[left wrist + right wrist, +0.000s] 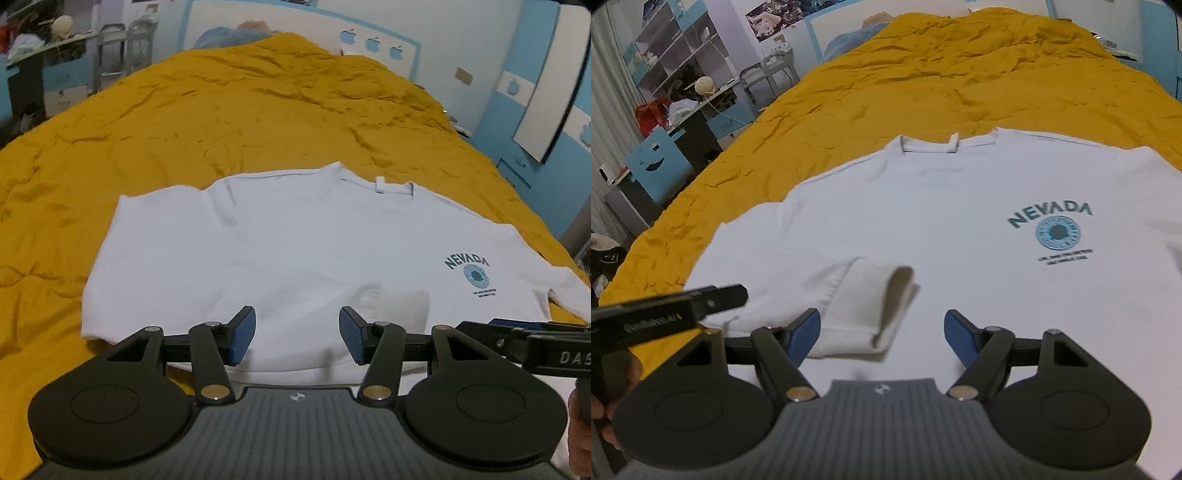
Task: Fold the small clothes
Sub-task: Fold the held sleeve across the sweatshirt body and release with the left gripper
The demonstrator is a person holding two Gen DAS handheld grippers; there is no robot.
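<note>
A white T-shirt (295, 243) with a blue "NEVADA" print (468, 263) lies front up on the mustard bedspread (221, 110), collar away from me. It also shows in the right wrist view (960, 221). Its left sleeve (864, 302) is folded in over the body, cuff pointing right. My left gripper (297, 336) is open and empty just above the shirt's near part. My right gripper (882, 336) is open and empty, with the folded sleeve cuff lying between and just beyond its fingers.
The bed's left edge drops to a floor with a blue chair (657, 162), a desk and shelves (679, 55). A blue and white wall (535, 92) stands to the right. The right gripper's body (535, 347) shows at the left wrist view's lower right.
</note>
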